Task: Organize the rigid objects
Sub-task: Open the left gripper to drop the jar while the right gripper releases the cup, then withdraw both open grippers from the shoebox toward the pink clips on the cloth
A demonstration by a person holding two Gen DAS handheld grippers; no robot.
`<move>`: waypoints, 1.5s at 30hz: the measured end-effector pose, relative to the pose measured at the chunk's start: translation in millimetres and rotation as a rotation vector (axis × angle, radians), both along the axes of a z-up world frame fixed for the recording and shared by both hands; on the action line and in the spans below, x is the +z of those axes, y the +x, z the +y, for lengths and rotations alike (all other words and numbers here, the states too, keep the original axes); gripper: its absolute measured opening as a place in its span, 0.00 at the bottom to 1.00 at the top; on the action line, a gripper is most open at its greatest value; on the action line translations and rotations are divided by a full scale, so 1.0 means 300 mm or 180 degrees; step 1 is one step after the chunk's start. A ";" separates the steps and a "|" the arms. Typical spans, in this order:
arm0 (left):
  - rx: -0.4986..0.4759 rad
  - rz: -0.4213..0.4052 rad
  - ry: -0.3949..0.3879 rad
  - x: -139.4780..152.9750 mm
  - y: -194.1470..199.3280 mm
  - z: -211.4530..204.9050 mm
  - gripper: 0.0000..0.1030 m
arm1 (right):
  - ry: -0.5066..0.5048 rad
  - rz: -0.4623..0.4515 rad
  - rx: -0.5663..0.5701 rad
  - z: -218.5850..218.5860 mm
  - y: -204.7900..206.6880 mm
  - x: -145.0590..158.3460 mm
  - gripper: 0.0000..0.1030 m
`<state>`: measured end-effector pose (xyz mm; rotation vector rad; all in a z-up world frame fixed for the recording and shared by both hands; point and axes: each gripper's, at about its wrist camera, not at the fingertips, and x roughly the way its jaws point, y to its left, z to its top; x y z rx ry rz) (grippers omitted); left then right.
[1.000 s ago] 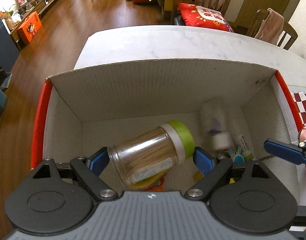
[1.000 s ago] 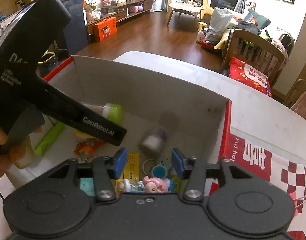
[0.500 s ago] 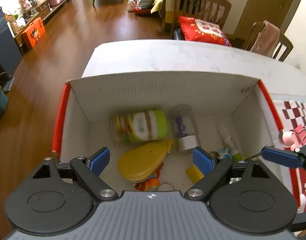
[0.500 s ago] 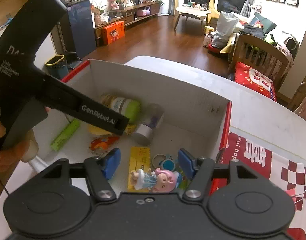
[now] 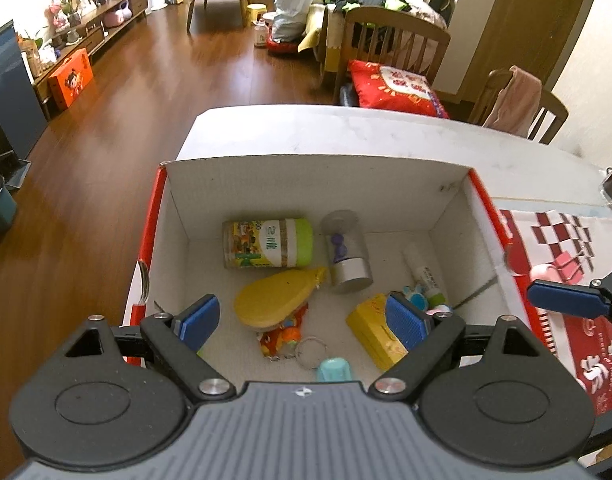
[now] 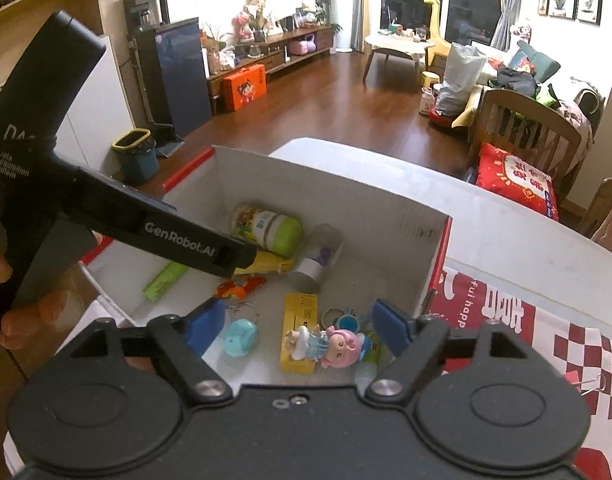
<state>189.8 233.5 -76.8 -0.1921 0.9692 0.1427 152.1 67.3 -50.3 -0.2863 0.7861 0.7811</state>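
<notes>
white table (image 5: 386, 136) on wood floor (image 5: 118, 128) (both hand-held grippers spread, right opening, empty)

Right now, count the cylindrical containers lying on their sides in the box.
2. The green-lidded jar lies against the far wall; the clear tube with a silver cap lies just right of it. Others may be hidden behind the grippers.

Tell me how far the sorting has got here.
Done: the green-lidded jar, clear bottle and yellow box lie in the cardboard box. In hand: nothing; the left gripper is open, the right gripper opening. Left: a pink binder clip outside.
</notes>
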 end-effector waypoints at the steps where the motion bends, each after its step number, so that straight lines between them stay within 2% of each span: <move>1: 0.0003 -0.0033 -0.0013 0.010 -0.013 -0.006 0.88 | 0.0018 -0.0010 0.0007 -0.010 -0.004 0.007 0.80; 14: -0.0049 -0.0356 -0.0017 0.130 -0.122 -0.140 0.90 | 0.0278 -0.0048 0.0052 -0.165 -0.075 0.088 0.96; 24: -0.0053 -0.0584 -0.0087 0.183 -0.159 -0.284 0.98 | 0.0389 -0.0091 -0.0007 -0.356 -0.091 0.123 0.99; 34: -0.0105 -0.0660 -0.0037 0.156 -0.147 -0.482 0.98 | 0.0240 -0.0251 -0.0266 -0.636 -0.075 0.087 0.99; 40: -0.0200 -0.0712 -0.0031 0.133 -0.125 -0.626 0.98 | 0.0184 -0.0181 -0.0478 -0.788 -0.022 0.050 0.99; 45: -0.0449 -0.0789 0.0043 0.099 -0.090 -0.760 0.98 | 0.0154 -0.0178 -0.0605 -0.881 0.026 0.032 0.99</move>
